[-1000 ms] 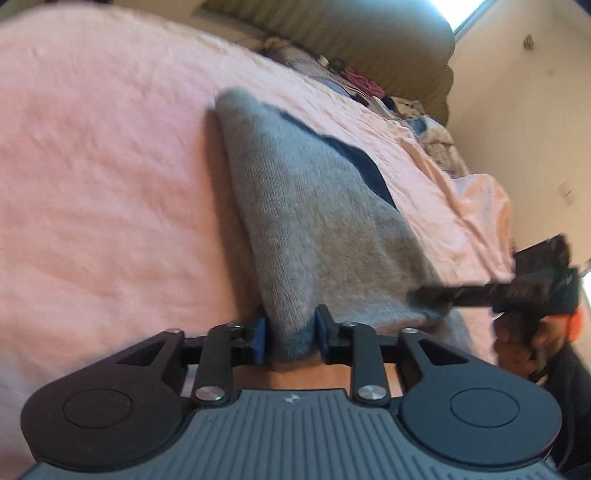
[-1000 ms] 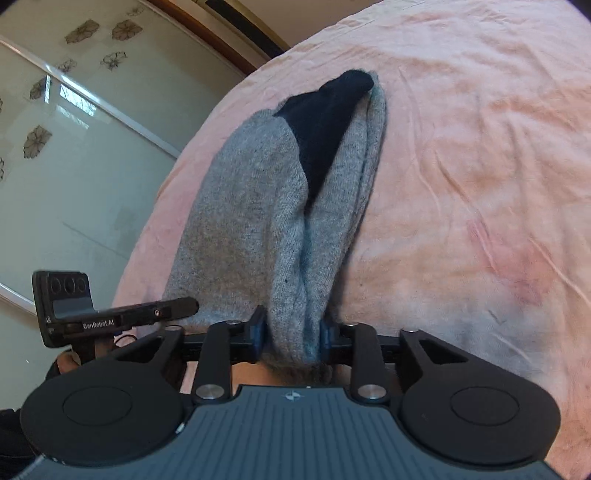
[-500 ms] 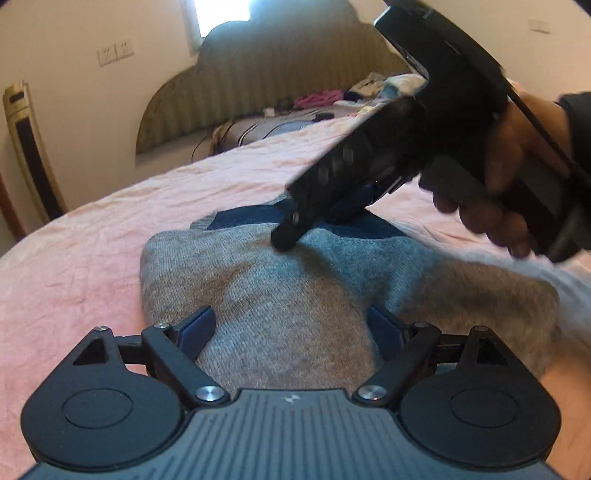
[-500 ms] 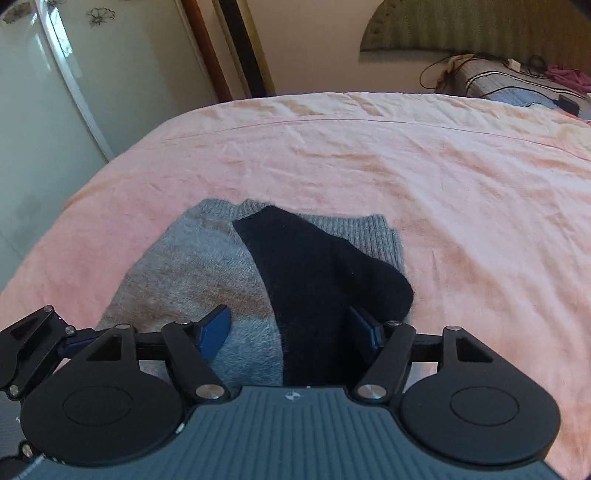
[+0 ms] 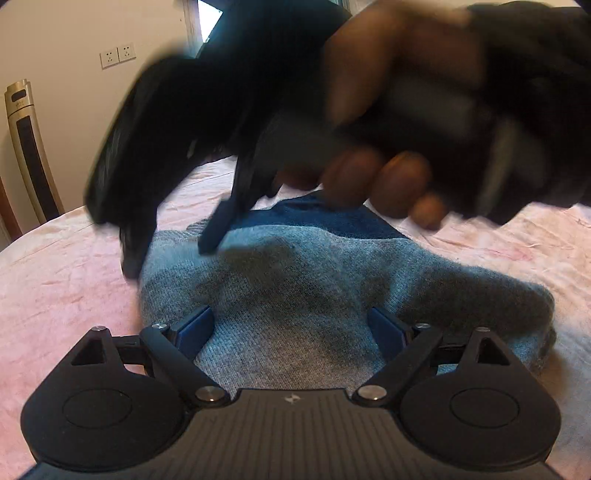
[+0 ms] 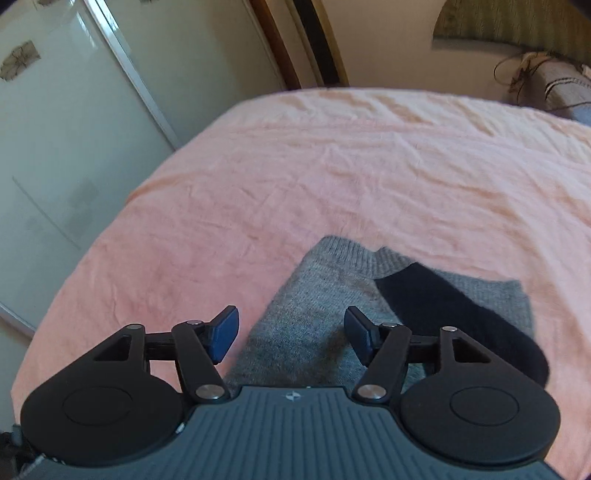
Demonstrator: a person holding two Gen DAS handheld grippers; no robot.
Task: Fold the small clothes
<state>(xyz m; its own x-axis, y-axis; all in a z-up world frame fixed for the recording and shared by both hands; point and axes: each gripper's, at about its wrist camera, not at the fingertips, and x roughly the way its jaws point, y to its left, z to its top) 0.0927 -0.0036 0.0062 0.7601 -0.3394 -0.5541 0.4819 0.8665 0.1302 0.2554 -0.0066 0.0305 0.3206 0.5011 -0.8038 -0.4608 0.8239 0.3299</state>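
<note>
A small grey knit garment [image 5: 295, 295] with a dark navy part [image 5: 332, 221] lies folded on the pink bedsheet [image 5: 74, 288]. My left gripper [image 5: 290, 328] hangs just over its near edge, jaws wide open, pads clear of the cloth. A person's hand [image 5: 388, 177] carries my right gripper [image 5: 171, 251] across the top of the left wrist view, blurred, its fingers pointing down at the garment's far left corner. In the right wrist view the right gripper [image 6: 291, 332] is open over the grey garment [image 6: 314, 314], nothing pinched; the navy part [image 6: 443, 306] lies to its right.
The pink sheet [image 6: 332, 177] spreads wide on all sides of the garment. A mirrored wardrobe door [image 6: 74, 129] stands past the bed's left edge. A padded headboard [image 6: 517, 22] and loose clutter [image 6: 546, 85] are at the far right. A tall appliance [image 5: 29, 147] stands by the wall.
Both grippers let go of the bunched garment and opened. It now lies flat on the sheet. The right gripper swung across in front of the left one, toward the garment's left side.
</note>
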